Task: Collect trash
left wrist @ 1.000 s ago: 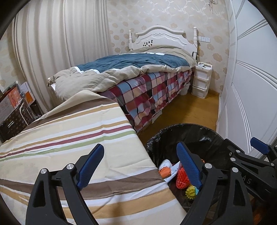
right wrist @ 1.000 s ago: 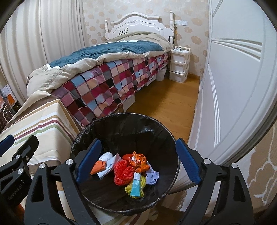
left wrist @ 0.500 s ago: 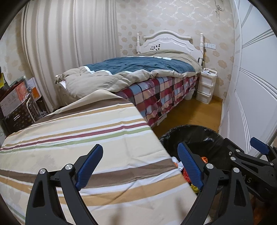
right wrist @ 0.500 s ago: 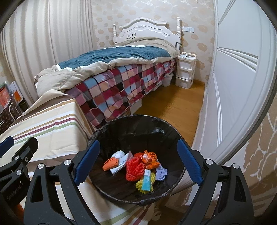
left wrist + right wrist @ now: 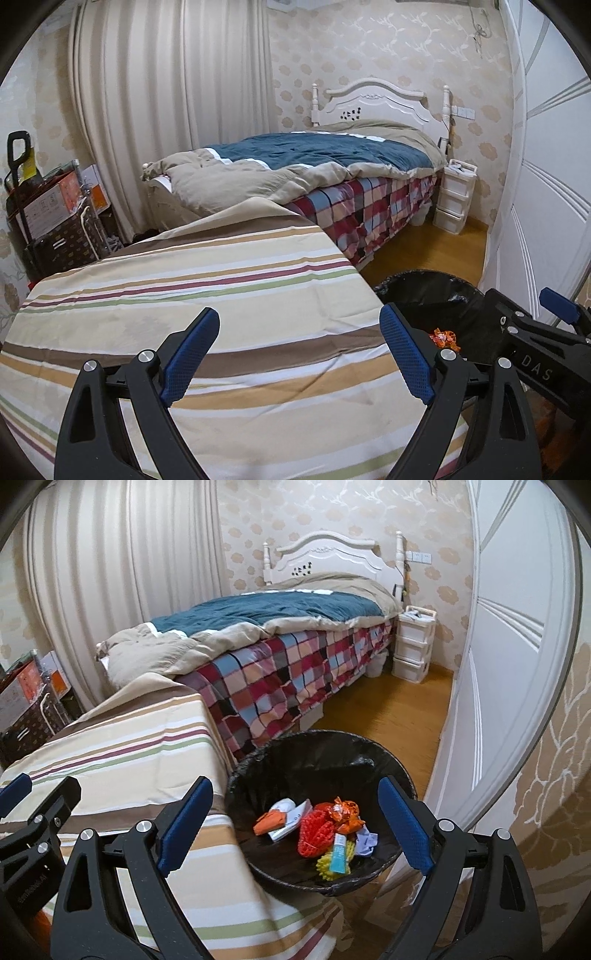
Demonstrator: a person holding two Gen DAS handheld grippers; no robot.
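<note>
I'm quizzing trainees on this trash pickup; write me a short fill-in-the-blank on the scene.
1. Both claws, left and right, are ____.
2. The bin is lined with a ____ bag.
3. The blue tube lies inside the ____.
4. The cloth on the table has a ____ pattern.

Missing words: open; black; bin; striped

- Bed [image 5: 332, 162] with blue quilt and checked cover.
- Striped cloth [image 5: 207, 295] beside it.
- White drawers [image 5: 412, 644] by headboard.
- Curtain [image 5: 166, 92].
- Boxes [image 5: 48, 206] at left.
</note>
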